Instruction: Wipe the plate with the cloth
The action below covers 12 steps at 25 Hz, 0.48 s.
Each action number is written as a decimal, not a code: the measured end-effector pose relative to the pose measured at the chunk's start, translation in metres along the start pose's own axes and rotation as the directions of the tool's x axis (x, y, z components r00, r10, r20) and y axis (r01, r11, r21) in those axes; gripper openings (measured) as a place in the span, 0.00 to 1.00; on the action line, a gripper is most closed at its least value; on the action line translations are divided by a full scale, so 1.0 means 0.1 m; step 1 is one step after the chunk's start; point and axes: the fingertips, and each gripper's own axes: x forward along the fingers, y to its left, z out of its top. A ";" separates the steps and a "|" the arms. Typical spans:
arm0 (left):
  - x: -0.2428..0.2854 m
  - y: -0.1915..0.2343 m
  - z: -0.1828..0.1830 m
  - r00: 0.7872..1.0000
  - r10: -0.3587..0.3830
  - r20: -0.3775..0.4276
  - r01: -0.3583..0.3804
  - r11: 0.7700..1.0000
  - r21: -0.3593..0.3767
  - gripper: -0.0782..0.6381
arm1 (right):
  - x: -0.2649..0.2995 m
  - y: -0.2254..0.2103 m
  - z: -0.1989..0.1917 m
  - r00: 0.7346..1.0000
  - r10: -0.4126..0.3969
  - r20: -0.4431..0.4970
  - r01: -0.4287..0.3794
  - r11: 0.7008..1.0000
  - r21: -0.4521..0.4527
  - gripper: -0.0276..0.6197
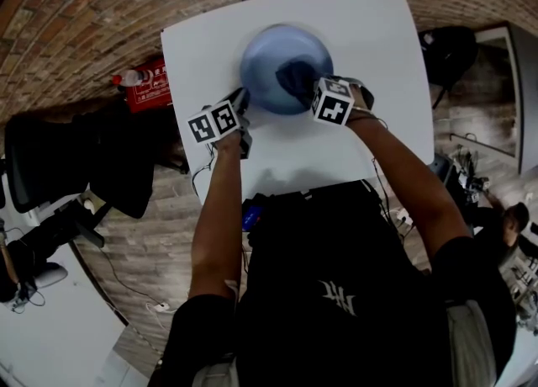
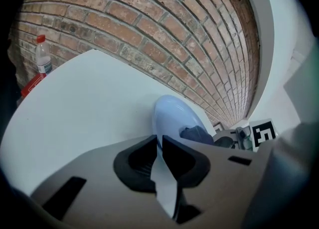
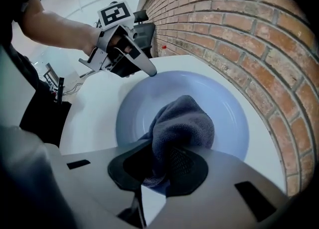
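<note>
The person leans over a white table set against a brick wall. The pale blue plate lies flat on it, in the upper middle of the head view.

The left gripper comes in at the plate's left edge. In the left gripper view its jaws are drawn close together, with the plate's rim pinched edge-on between them. From the right gripper view, its tip meets the rim at the upper left of the dish.

The right gripper reaches in from the right side of the head view. Its jaws are clamped on a bunched grey-blue terry cloth. The wad bulges out ahead of the pads and rests on the plate's inner surface, right of centre in the head view.

Beyond the table's left edge, a clear bottle with a red cap stands by the wall beside something red.
</note>
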 end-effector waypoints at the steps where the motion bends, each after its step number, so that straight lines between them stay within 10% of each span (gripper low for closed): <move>1: 0.00 0.00 0.00 1.000 0.000 0.001 0.000 1.000 0.000 0.16 | -0.01 -0.04 -0.04 1.000 -0.012 -0.007 0.012 1.000 -0.002 0.16; 12: 0.00 0.01 0.00 1.000 0.006 0.003 -0.006 1.000 0.005 0.16 | -0.10 -0.50 -0.21 0.977 -0.201 -0.073 0.194 0.976 -0.095 0.16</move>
